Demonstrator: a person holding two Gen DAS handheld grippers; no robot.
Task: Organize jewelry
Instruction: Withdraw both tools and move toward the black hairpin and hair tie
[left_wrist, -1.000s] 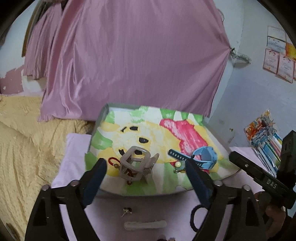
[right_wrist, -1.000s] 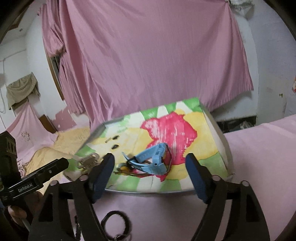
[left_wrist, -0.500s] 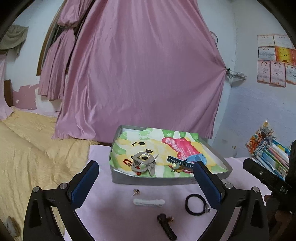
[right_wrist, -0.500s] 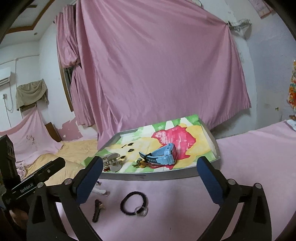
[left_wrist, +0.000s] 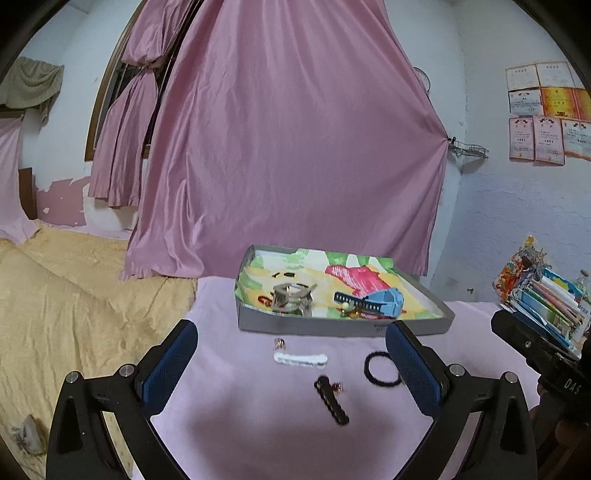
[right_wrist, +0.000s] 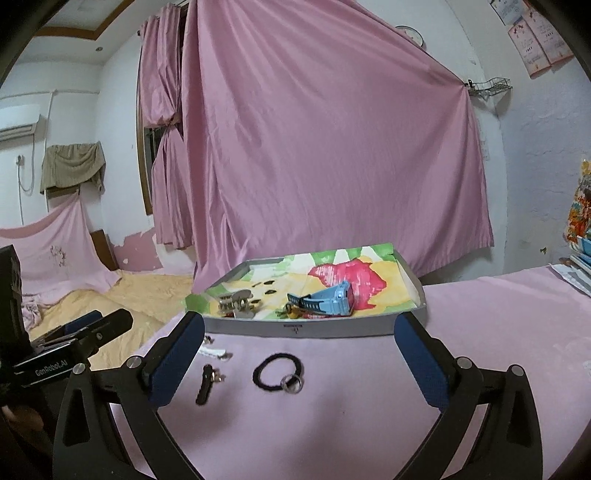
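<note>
A grey tray (left_wrist: 343, 326) (right_wrist: 314, 328) with a colourful lining holds a silver hair claw (left_wrist: 291, 299) (right_wrist: 238, 303), a blue watch (left_wrist: 376, 302) (right_wrist: 327, 297) and small trinkets. On the pink cloth before it lie a white clip (left_wrist: 300, 358), a small earring (left_wrist: 279, 343), a black hair tie (left_wrist: 382, 369) (right_wrist: 277, 371) with a metal ring, and a black barrette (left_wrist: 331, 405) (right_wrist: 205, 384). My left gripper (left_wrist: 291, 363) and my right gripper (right_wrist: 299, 360) are both open and empty, held above the loose pieces.
A pink curtain (left_wrist: 288, 147) hangs behind the tray. A yellow bedspread (left_wrist: 74, 295) lies left of the pink table cloth's edge. A stack of books and packets (left_wrist: 543, 295) stands at the right. Each gripper shows at the side of the other's view.
Both grippers have drawn back from the tray and risen, so the loose pieces on the cloth have come into view. Both stay open and empty.
</note>
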